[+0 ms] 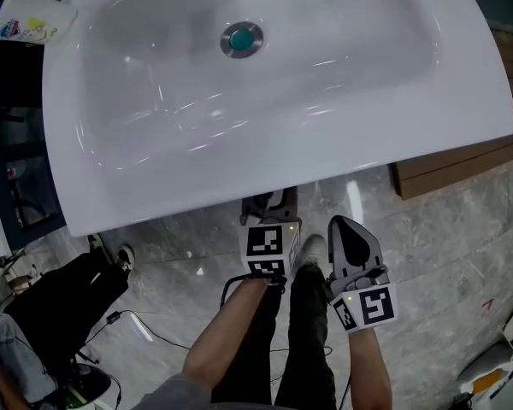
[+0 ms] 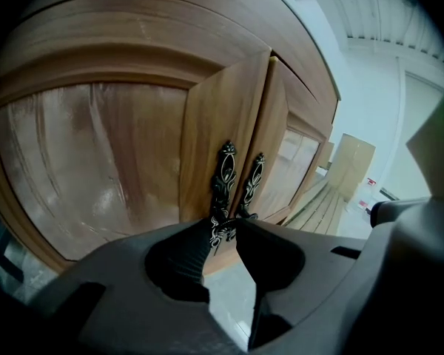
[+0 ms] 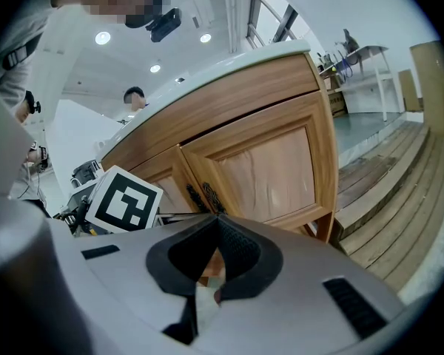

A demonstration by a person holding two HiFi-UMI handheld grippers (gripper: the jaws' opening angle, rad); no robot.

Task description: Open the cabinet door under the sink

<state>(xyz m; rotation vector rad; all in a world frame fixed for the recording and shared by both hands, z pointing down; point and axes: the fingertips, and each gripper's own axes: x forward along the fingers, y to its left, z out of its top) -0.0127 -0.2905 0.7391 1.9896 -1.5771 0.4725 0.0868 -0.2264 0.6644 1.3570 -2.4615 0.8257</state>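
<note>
The white sink [image 1: 462, 101] tops a wooden cabinet [image 3: 274, 161] with two doors. In the left gripper view the left door [image 2: 222, 117] stands slightly proud of the right one. Two dark ornate handles hang side by side at the seam, the left handle [image 2: 223, 176] and the right handle [image 2: 253, 177]. My left gripper [image 2: 223, 225] is open, and the left handle's lower end lies between its fingertips; whether the pads touch it I cannot tell. In the head view the left gripper [image 1: 269, 202] reaches under the sink's front edge. My right gripper [image 3: 217, 220] is shut and holds nothing, a little back from the doors, to the right of the left gripper.
Stepped wooden boards [image 1: 462, 165] lie on the marble floor right of the cabinet. A black bag [image 1: 60, 297] and a cable sit on the floor to the left. A bottle [image 1: 30, 20] rests by the sink's far left corner. People stand behind the counter [image 3: 137, 95].
</note>
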